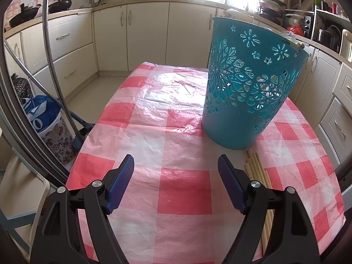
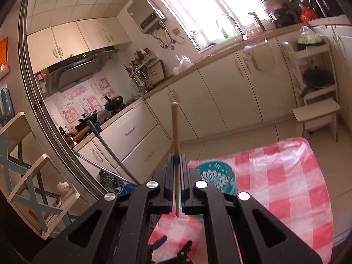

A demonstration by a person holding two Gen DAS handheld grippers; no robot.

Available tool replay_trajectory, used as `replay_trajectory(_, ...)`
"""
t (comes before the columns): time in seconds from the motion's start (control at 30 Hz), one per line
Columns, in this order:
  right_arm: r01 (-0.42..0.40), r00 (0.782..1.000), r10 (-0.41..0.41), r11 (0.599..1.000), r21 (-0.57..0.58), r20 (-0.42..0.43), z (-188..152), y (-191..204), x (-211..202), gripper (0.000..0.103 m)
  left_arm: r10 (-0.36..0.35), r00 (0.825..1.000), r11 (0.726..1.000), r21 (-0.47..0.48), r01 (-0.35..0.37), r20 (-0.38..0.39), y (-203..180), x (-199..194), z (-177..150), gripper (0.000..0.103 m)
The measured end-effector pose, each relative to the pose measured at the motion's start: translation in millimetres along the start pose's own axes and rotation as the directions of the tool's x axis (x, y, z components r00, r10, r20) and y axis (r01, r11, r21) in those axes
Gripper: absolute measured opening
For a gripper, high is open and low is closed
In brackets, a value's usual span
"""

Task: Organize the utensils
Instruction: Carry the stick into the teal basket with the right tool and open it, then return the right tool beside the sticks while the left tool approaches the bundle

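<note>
Right claw (image 2: 176,157) pinches slim round wooden chopstick (image 2: 175,127) — perforated teal basket (image 2: 216,177) below.

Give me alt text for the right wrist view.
The right tongs grip one pale chopstick, which stands nearly upright between the pads. Below and beyond them sit a teal basket and a red-and-white checked table, with kitchen cabinets behind.

Table middle: the checked tablecloth (image 1: 154,114) lies bare left of the basket.
Obstacle: the teal cut-out basket (image 1: 246,88) stands upright, right of centre.
Near right: the wooden chopsticks (image 1: 257,167) lie just before the basket's foot.
Left edge: mop handles (image 1: 50,50) lean there, off the table.
</note>
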State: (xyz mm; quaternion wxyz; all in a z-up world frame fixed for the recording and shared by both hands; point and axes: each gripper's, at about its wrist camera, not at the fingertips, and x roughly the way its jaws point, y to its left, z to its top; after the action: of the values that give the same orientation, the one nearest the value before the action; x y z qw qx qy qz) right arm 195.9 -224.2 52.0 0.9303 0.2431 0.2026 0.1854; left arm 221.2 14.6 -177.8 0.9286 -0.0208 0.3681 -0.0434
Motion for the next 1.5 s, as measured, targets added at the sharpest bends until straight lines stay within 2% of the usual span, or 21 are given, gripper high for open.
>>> replay_trajectory(0.1,0.015,1.0,-0.014,0.999,-0.033,0.024,14.4,7.0,17.2,0.006,-0.006,1.0,1.0,-0.001,0.006,-0.001,0.4,0.1,-0.1,0.075)
replay_trajectory(0.27,0.136,0.991,-0.135,0.982,-0.13,0.017,7.1,9.1,60.0,0.006,-0.012,1.0,1.0,-0.003,0.012,-0.002,1.4,0.4,0.2,0.075)
replay_trajectory(0.37,0.185,0.98,-0.195,0.968,-0.168,-0.041,-12.7,-1.6,88.9,0.006,-0.014,1.0,1.0,-0.005,0.014,-0.001,1.6,0.3,0.4,0.075)
replay_trajectory(0.53,0.202,0.962,-0.229,0.963,-0.179,-0.148,-43.6,-21.4,112.9,0.007,-0.013,1.0,1.0,-0.005,0.013,-0.001,1.9,0.4,0.3,0.075)
replay_trajectory(0.57,0.202,0.961,-0.23,0.963,-0.178,-0.151,-47.3,-22.3,112.0,0.008,-0.012,1.0,1.0,-0.004,0.012,-0.002,1.7,0.6,0.4,0.075)
replay_trajectory(0.7,0.201,0.963,-0.231,0.96,-0.194,-0.142,-58.7,-21.1,100.4,0.028,-0.008,1.0,1.0,-0.003,0.008,-0.005,2.1,1.2,0.1,0.075)
replay_trajectory(0.9,0.198,0.972,-0.216,0.964,-0.178,-0.09,-72.0,-15.7,58.3,0.029,-0.003,1.0,1.0,-0.004,0.003,-0.007,1.9,2.1,0.1,0.076)
replay_trajectory(1.0,0.222,0.966,-0.237,0.964,-0.146,-0.101,-90.2,-22.8,38.7,0.029,-0.004,1.0,1.0,-0.004,0.004,-0.007,2.4,1.8,0.0,0.076)
replay_trajectory(1.07,0.249,0.95,-0.27,0.958,-0.141,-0.158,-113.0,-31.0,33.9,0.029,-0.003,1.0,1.0,-0.003,0.003,-0.007,2.4,1.9,0.0,0.076)
replay_trajectory(1.2,0.303,0.873,-0.345,0.937,-0.172,-0.343,-172.3,-54.2,45.2,0.029,-0.002,1.0,1.0,-0.002,0.002,-0.009,2.6,2.0,-0.1,0.077)
replay_trajectory(1.3,0.322,0.833,-0.368,0.93,-0.179,-0.413,-200.0,-66.3,54.0,0.027,0.002,1.0,1.0,-0.001,-0.002,-0.013,2.5,2.6,-0.2,0.077)
replay_trajectory(1.5,0.308,0.818,-0.379,0.924,-0.227,-0.433,-208.8,-63.2,68.3,0.025,0.011,1.0,1.0,0.001,-0.011,-0.024,1.8,5.3,-0.2,0.077)
